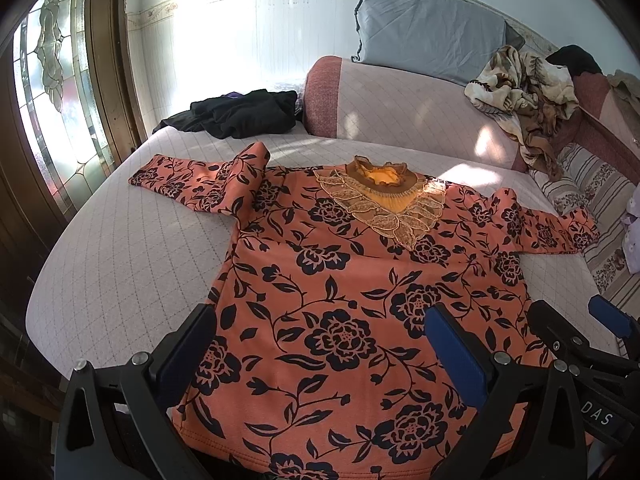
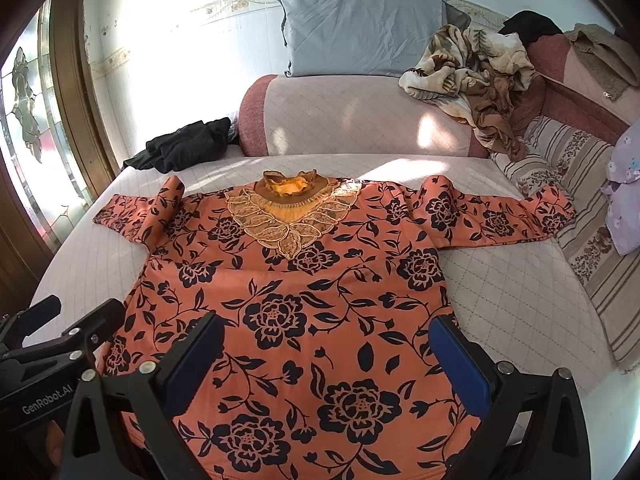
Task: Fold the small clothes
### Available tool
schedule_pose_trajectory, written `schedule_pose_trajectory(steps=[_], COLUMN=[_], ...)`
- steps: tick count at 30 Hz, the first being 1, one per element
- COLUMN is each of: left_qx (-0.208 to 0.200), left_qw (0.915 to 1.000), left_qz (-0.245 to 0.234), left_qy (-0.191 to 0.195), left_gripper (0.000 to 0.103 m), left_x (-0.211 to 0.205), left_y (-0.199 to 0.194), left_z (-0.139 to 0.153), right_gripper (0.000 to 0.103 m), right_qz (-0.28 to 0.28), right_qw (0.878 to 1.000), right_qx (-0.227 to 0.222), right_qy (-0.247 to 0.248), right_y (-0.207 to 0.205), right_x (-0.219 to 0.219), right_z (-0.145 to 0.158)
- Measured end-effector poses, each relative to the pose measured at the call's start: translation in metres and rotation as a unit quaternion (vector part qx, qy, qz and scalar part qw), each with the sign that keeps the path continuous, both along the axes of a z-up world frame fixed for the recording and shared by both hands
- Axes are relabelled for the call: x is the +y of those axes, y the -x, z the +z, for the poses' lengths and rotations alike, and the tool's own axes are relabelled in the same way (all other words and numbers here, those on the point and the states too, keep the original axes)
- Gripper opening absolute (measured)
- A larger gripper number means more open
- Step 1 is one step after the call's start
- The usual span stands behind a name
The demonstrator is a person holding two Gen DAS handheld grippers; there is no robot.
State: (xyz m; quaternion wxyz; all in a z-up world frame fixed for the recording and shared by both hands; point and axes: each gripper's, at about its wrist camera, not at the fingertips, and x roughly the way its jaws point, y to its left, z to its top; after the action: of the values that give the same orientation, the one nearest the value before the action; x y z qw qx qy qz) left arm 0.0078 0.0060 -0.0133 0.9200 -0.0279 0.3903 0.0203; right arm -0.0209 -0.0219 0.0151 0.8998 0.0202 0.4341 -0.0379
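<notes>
The left gripper (image 1: 320,344) is a black frame with silver screw heads and two flat blue pads (image 1: 456,354). The right gripper (image 2: 326,356) is built alike. White lettering reads "GenRobot.AI" on one body, and what looks like "DAS" on the other.

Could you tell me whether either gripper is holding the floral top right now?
No: the left gripper and right gripper are both open above the floral top.
</notes>
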Motion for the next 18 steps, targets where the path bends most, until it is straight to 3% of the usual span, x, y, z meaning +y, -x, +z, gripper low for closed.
schedule_pose_trajectory(steps=[18], left_qx=[0.002], left_qw=[1.0], left_qz=[0.0], left_qy=[-0.003], left_gripper=[0.103], left_x=[-0.0028], left_y=[-0.0028], left_z=[0.0002], right_gripper=[0.103], right_qz=[0.002], right_qw=[1.0], right_qx=[0.002], right_qy=[0.003], right_y=[-0.0043], right_x=[0.0016], right_z=[-0.0011])
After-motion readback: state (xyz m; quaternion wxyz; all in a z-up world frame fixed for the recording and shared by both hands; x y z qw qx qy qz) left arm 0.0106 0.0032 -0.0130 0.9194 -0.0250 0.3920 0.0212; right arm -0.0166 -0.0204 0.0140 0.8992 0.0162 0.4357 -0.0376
